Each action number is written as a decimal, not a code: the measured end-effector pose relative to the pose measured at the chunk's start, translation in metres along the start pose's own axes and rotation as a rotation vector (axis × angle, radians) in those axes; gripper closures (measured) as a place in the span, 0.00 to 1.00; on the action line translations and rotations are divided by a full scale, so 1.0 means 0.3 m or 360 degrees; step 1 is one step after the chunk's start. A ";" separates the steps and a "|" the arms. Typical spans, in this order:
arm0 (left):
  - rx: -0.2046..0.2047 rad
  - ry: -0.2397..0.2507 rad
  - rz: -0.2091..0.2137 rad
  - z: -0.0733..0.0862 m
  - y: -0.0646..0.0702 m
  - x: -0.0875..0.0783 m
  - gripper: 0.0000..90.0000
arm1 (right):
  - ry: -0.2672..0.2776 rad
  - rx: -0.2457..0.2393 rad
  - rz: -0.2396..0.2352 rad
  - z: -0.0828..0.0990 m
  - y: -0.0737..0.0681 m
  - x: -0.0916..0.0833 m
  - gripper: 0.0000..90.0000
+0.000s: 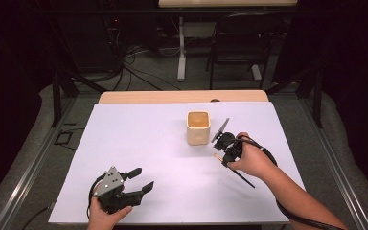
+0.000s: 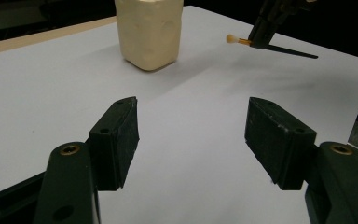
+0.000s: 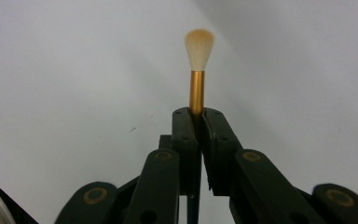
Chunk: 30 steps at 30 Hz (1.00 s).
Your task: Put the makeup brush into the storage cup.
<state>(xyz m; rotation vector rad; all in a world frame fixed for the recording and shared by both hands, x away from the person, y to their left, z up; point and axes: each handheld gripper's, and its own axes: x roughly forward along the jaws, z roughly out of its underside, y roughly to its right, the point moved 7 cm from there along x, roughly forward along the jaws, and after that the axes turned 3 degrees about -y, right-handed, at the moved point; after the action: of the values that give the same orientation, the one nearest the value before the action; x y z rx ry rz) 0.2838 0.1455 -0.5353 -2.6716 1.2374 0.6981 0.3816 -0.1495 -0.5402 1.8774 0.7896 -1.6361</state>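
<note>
Right gripper [image 3: 197, 116] item: my brush [image 3: 198, 56] clamped, lifted; cup [image 1: 198, 127] drop-in probably pending; left gripper [image 2: 191, 135] open, idle.

A dark room: grey floor [image 1: 148, 76] strewn with cables [image 1: 139, 72], a black chair [image 1: 242, 43] behind.

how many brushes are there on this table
1. The brush is clamped in the right gripper, just right of the cream cup, bristles toward the cup. None shows inside the cup, though its depth is partly hidden.
</note>
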 end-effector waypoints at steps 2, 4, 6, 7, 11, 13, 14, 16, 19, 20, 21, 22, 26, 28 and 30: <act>0.0002 -0.0003 0.0001 0.000 0.000 0.000 0.39 | -0.0012 -0.0037 0.0040 0.001 0.006 -0.007 0.93; 0.0000 0.0001 0.0000 0.000 0.000 0.000 0.39 | 0.0044 -0.0009 0.0014 -0.005 -0.004 -0.008 0.93; 0.0002 -0.0001 -0.0001 0.000 0.000 0.000 0.39 | 0.0079 -0.0013 0.0006 -0.009 -0.009 -0.019 0.93; 0.0001 -0.0001 0.0000 0.000 0.000 0.000 0.39 | 0.0079 -0.0013 0.0006 -0.009 -0.009 -0.019 0.93; 0.0002 -0.0001 0.0000 0.000 0.000 0.000 0.39 | 0.0122 -0.0015 0.0006 -0.014 -0.017 -0.036 0.93; 0.0003 -0.0002 -0.0001 0.001 -0.001 0.000 0.39 | 0.0229 -0.0010 -0.0006 -0.024 -0.022 -0.033 0.93; 0.0002 0.0000 -0.0001 0.001 -0.001 0.000 0.39 | 0.0179 -0.0013 -0.0006 -0.018 -0.023 -0.046 0.93; 0.0001 0.0000 -0.0002 0.001 -0.001 0.001 0.39 | 0.0261 -0.0009 -0.0010 -0.026 -0.025 -0.053 0.93; -0.0001 0.0000 -0.0003 0.001 -0.001 0.001 0.39 | 0.0309 -0.0012 -0.0012 -0.031 -0.025 -0.060 0.93; -0.0001 -0.0001 -0.0002 0.001 -0.001 0.002 0.39 | 0.0325 -0.0008 -0.0007 -0.034 -0.025 -0.064 0.93; 0.0000 -0.0001 -0.0003 0.001 -0.001 0.002 0.39 | 0.0358 -0.0008 -0.0007 -0.037 -0.025 -0.067 0.93; -0.0001 0.0000 -0.0002 0.001 -0.001 0.002 0.39 | 0.0375 0.0008 -0.0010 -0.039 -0.027 -0.071 0.93; -0.0004 0.0001 -0.0002 0.002 -0.002 0.002 0.39 | 0.0481 0.0006 -0.0015 -0.053 -0.027 -0.084 0.93; -0.0002 -0.0001 -0.0004 0.002 -0.002 0.002 0.39 | 0.0502 0.0007 -0.0020 -0.056 -0.028 -0.093 0.93; -0.0001 -0.0006 -0.0007 0.003 -0.002 0.002 0.39 | 0.0557 0.0015 -0.0020 -0.064 -0.032 -0.099 0.93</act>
<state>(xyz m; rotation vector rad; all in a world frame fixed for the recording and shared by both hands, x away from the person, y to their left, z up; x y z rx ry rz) 0.2843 0.1458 -0.5364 -2.6716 1.2304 0.7029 0.3849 -0.1318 -0.5084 2.2021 0.9346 -1.3350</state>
